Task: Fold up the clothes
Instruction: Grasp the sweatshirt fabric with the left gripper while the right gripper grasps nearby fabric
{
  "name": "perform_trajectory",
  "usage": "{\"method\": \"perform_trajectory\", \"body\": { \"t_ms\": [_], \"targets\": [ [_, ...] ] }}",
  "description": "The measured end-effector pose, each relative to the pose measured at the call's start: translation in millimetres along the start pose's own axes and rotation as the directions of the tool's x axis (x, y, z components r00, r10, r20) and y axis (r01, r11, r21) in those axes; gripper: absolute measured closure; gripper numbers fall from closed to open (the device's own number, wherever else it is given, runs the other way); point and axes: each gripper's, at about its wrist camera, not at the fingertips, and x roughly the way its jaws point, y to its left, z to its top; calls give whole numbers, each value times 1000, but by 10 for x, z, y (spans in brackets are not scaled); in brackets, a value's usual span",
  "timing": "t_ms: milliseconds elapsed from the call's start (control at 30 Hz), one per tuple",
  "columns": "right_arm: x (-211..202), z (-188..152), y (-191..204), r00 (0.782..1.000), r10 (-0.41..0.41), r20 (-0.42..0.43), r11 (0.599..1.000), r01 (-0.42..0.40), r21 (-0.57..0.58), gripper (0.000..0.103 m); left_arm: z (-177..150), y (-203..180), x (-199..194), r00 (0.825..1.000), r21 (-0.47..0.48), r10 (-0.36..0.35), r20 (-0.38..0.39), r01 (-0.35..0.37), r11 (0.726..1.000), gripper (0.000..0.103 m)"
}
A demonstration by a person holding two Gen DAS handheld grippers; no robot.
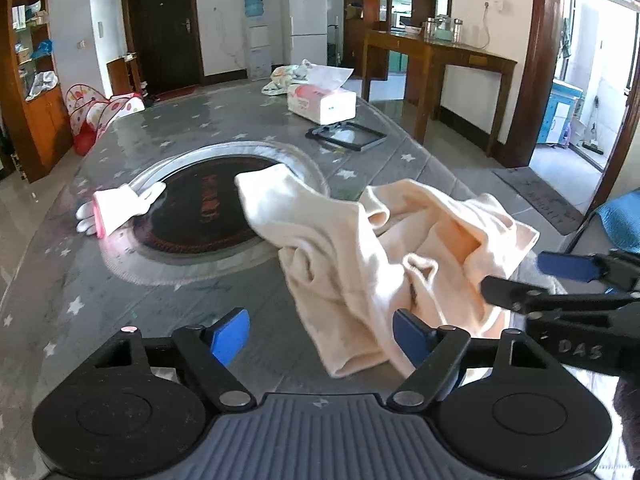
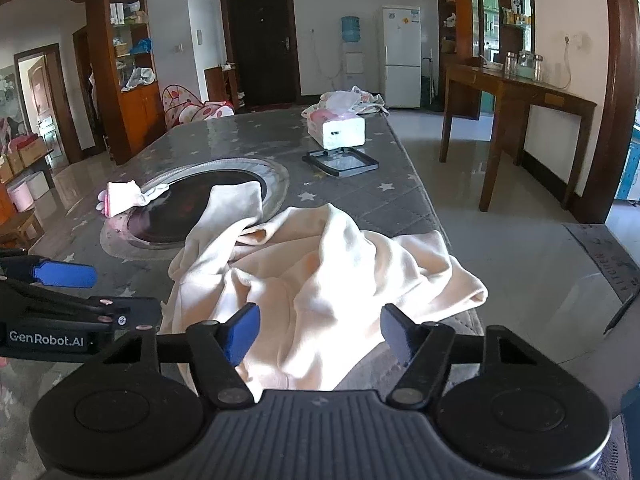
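A crumpled cream garment [image 1: 384, 248] [image 2: 320, 264] lies on the near right part of the grey star-patterned table [image 1: 80, 288] [image 2: 360, 196]. One sleeve reaches onto the round glass turntable [image 1: 192, 216] [image 2: 168, 220]. My left gripper [image 1: 320, 332] is open at the garment's near left hem, with its right finger [image 1: 412, 334] against the cloth. My right gripper [image 2: 320, 332] is open, and a fold of the garment lies loose between its blue pads. Each gripper also shows from the side in the other view: the right gripper [image 1: 532, 278] and the left gripper [image 2: 100, 292].
A small pink-and-white garment [image 1: 116, 208] [image 2: 124, 198] rests on the turntable's left rim. Farther back are a tissue box [image 1: 322, 104] [image 2: 336, 128], a black frame [image 1: 346, 134] [image 2: 340, 162] and a bundled cloth [image 1: 288, 74]. The table's right edge drops to the tiled floor by a wooden side table [image 2: 520, 92].
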Motion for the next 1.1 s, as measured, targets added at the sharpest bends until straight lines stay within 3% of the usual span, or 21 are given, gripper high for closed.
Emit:
{"method": "perform_trajectory", "body": {
  "t_ms": [100,200,367,567,700,767,867,1100],
  "targets": [
    [90,28,-13,1000,3,-8,1000,-3,10,41,70,-26,74,1000,-4,-17,-2,17,1000,26],
    [169,50,-44,1000,6,-11,1000,-5,29,52,125,-45,151,999,-7,-39,-11,39,999,30],
    [274,61,-107,999,20,-26,999,-19,47,75,186,-10,263,994,-38,-103,-32,101,994,54],
    [303,23,-181,999,30,-31,998,-28,63,92,225,26,296,989,-57,-142,-28,140,989,57],
    [273,25,-206,999,36,-20,997,-34,67,96,252,20,340,987,-58,-158,-32,156,986,57],
    [246,32,-209,999,40,-14,997,-39,64,96,253,35,374,984,-62,-174,-40,171,983,84],
    [192,41,-212,999,48,-4,997,-48,58,97,241,78,389,980,-76,-193,-45,189,979,95],
    [-98,42,-208,997,70,31,996,-71,48,97,202,129,112,976,-65,-216,17,217,974,98]
  ]
}}
